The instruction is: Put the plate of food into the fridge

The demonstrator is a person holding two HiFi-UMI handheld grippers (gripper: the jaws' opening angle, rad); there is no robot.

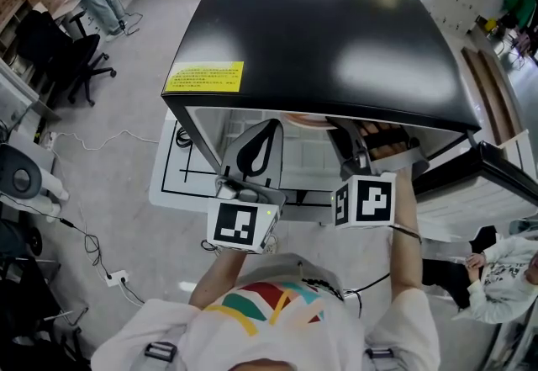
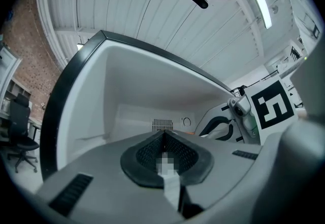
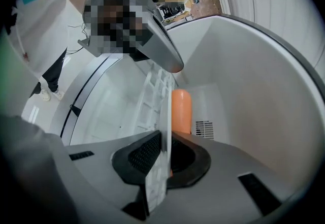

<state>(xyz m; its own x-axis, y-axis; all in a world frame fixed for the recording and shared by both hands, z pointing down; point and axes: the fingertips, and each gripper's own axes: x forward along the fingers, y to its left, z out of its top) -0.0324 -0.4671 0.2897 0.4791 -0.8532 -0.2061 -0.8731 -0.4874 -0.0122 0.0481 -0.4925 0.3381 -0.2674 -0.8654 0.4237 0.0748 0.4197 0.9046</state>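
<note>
A small fridge (image 1: pixel 328 33) with a black top stands open in front of me. In the right gripper view, my right gripper (image 3: pixel 163 159) is shut on the rim of a white plate (image 3: pixel 161 131), seen edge-on. An orange piece of food (image 3: pixel 181 111) lies on the plate, which reaches into the white fridge compartment (image 3: pixel 244 96). From the head view, the right gripper (image 1: pixel 357 151) and plate (image 1: pixel 307 119) sit at the fridge mouth, mostly hidden under the top. My left gripper (image 1: pixel 256 146) hovers beside them at the opening. Its jaws (image 2: pixel 165 154) are together, pointing into the compartment (image 2: pixel 132 96).
The fridge door (image 1: pixel 496 184) hangs open at the right. A yellow label (image 1: pixel 206 76) is on the fridge top. A white mat with black lines (image 1: pixel 181 163) lies under the fridge. Office chairs (image 1: pixel 59 50) stand at the left and a seated person (image 1: pixel 504 268) is at the lower right.
</note>
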